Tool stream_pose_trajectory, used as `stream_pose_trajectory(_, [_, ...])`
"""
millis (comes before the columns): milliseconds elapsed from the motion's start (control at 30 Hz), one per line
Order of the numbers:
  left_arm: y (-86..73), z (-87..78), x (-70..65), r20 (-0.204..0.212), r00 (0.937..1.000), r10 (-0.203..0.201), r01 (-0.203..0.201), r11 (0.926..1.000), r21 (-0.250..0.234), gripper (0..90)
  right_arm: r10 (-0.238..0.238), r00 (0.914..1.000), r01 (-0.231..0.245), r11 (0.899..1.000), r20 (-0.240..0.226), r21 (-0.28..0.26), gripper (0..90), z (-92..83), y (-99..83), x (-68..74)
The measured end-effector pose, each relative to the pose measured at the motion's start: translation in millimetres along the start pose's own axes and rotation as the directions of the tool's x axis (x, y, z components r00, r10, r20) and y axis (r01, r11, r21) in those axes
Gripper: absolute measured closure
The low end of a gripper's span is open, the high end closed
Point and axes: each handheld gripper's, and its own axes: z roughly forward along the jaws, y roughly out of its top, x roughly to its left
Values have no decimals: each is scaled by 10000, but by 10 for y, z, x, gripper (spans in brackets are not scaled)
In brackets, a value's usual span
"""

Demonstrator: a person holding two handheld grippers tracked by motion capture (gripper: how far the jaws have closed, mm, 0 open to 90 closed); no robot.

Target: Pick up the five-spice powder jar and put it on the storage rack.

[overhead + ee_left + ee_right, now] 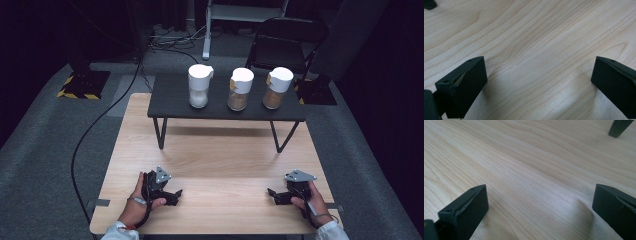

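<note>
Your left gripper (172, 194) rests on the light wood worktop (220, 160) near the front left. Its jaws are wide apart with nothing between them, just bare wood. Your left hand (137, 202) wraps around it, and your sleeve is cut off at the bottom edge.

Well apart from it, at the back, a small black table (225, 107) stands on the worktop. Three jars sit on it in a row. The left jar (199, 85) holds something white. The middle jar (240, 88) and the right jar (276, 88) hold something brown. Each has a white lid with a tan tag, but any writing is too small to read.

Your right gripper (274, 194) rests near the front right, its jaws also spread wide and holding nothing.
</note>
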Motion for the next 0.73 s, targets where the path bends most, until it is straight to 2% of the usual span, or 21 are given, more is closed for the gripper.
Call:
stream_pose_trajectory(133, [0, 0, 0, -1, 10000, 3, -3, 10000, 3, 0, 279, 9994, -276, 9995, -182, 130, 2, -22, -14, -80])
stream_pose_trajectory(300, [0, 0, 0, -1, 10000, 3, -3, 10000, 2, 0, 270, 9992, -265, 9995, -281, 164, 0, -41, -30, -143])
stream_pose_trajectory(733, [1, 0, 1, 3, 10000, 3, -3, 10000, 2, 0, 232, 9993, -227, 9996, -310, 150, 0, -43, -38, -183])
